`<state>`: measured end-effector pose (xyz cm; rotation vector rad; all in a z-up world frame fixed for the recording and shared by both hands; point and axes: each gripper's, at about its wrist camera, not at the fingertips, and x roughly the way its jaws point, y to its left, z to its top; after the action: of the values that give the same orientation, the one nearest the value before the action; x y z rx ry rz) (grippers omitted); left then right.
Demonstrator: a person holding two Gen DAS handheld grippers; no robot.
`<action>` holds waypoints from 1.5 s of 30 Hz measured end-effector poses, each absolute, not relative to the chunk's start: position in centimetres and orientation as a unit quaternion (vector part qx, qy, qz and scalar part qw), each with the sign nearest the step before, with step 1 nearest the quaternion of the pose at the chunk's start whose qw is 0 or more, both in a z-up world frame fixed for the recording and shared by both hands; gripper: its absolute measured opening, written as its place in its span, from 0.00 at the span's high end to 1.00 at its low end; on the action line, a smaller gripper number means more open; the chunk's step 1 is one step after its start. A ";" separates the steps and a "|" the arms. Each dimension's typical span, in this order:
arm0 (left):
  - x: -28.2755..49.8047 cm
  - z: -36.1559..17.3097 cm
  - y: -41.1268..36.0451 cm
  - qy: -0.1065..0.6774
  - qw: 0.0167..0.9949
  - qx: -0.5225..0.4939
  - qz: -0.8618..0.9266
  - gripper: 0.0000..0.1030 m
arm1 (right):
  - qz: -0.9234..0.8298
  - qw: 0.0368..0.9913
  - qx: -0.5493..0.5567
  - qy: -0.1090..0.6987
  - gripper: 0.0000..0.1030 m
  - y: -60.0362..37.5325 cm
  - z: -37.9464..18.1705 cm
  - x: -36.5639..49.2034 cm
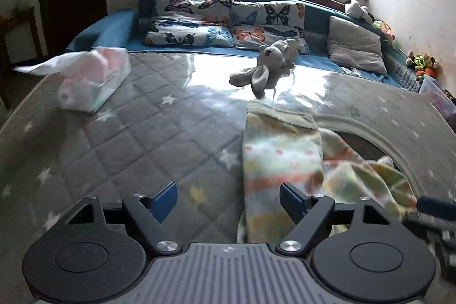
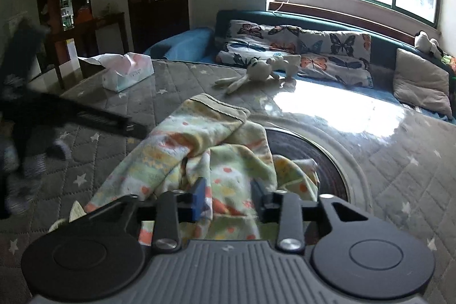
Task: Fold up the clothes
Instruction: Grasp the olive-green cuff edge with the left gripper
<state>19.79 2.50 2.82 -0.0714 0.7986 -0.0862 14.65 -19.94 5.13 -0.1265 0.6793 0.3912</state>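
**Operator:** Where is the garment, and what holds it?

**Guide:** The garment [image 2: 199, 150] lies crumpled on the quilt [image 2: 119, 161], partly over a round mat [image 2: 353, 175]. Your right gripper [image 2: 228, 201] straddles a fold, jaws part-closed; a firm grip cannot be confirmed. Your left gripper [image 1: 228, 201] stands open and empty beside the cloth.

**Operator:** Risk?

**Guide:** If you lift now, the fold may slip, or bunched layers may come up together.

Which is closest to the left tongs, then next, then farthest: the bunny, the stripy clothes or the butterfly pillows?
1. Stripy clothes, right by the left tongs, on the right.
2. Bunny, mid-bed.
3. Butterfly pillows, at the back, under the window.
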 end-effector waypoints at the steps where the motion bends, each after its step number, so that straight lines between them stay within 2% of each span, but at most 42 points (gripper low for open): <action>1: 20.6 2.7 2.3 0.390 0.919 -0.033 -0.043 0.21 | 0.193 0.922 -0.062 0.330 0.62 -19.8 5.1 14.8; 7: 25.0 1.4 1.4 0.401 0.915 -0.031 -0.044 0.23 | 0.210 0.918 -0.060 0.330 0.57 -19.1 5.0 15.7; 10: 26.9 0.8 1.1 0.405 0.913 -0.029 -0.046 0.31 | 0.216 0.916 -0.065 0.331 0.56 -18.8 4.8 16.0; 12: 28.0 0.4 0.9 0.408 0.911 -0.030 -0.049 0.43 | 0.217 0.915 -0.070 0.332 0.53 -18.7 4.6 16.3; 14: 28.3 0.1 1.1 0.408 0.910 -0.041 -0.061 0.66 | 0.216 0.915 -0.073 0.334 0.53 -18.6 4.4 16.5; 15: 28.4 0.1 1.3 0.408 0.909 -0.048 -0.066 0.73 | 0.215 0.914 -0.074 0.335 0.53 -18.6 4.3 16.5; 16: 28.2 0.1 1.5 0.406 0.909 -0.056 -0.070 0.87 | 0.214 0.914 -0.075 0.335 0.53 -18.6 4.3 16.6; 20: 26.6 1.1 3.2 0.392 0.913 -0.086 -0.072 0.98 | 0.210 0.916 -0.085 0.333 0.48 -18.4 4.4 16.8; 27: 24.5 3.2 5.5 0.367 0.920 -0.111 -0.080 0.98 | 0.212 0.916 -0.099 0.326 0.41 -17.0 4.6 16.9; 30: 25.2 2.7 4.9 0.378 0.915 -0.108 -0.092 0.83 | 0.213 0.916 -0.099 0.325 0.38 -16.6 4.7 16.7; 32: 25.9 1.9 4.3 0.387 0.913 -0.098 -0.086 0.58 | 0.214 0.916 -0.102 0.324 0.38 -16.5 4.8 16.7; 36: 27.0 0.5 3.2 0.400 0.910 -0.080 -0.080 0.46 | 0.218 0.914 -0.105 0.326 0.37 -16.4 4.8 16.6; 39: 27.8 0.1 3.0 0.402 0.908 -0.088 -0.081 0.46 | 0.221 0.912 -0.107 0.327 0.37 -16.3 4.6 16.7; 42: 28.2 -0.1 2.9 0.397 0.907 -0.101 -0.094 0.51 | 0.223 0.912 -0.109 0.328 0.36 -16.2 4.6 16.8; 43: 28.3 -0.1 2.9 0.396 0.907 -0.104 -0.098 0.56 | 0.223 0.912 -0.109 0.328 0.36 -16.2 4.5 16.8; 45: 28.6 -0.2 2.8 0.397 0.906 -0.106 -0.103 0.73 | 0.223 0.911 -0.109 0.329 0.36 -16.2 4.4 16.9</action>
<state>28.56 2.81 -0.17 -0.2182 0.8207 -0.2118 16.90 -16.22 4.45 -0.2238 0.6787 0.4595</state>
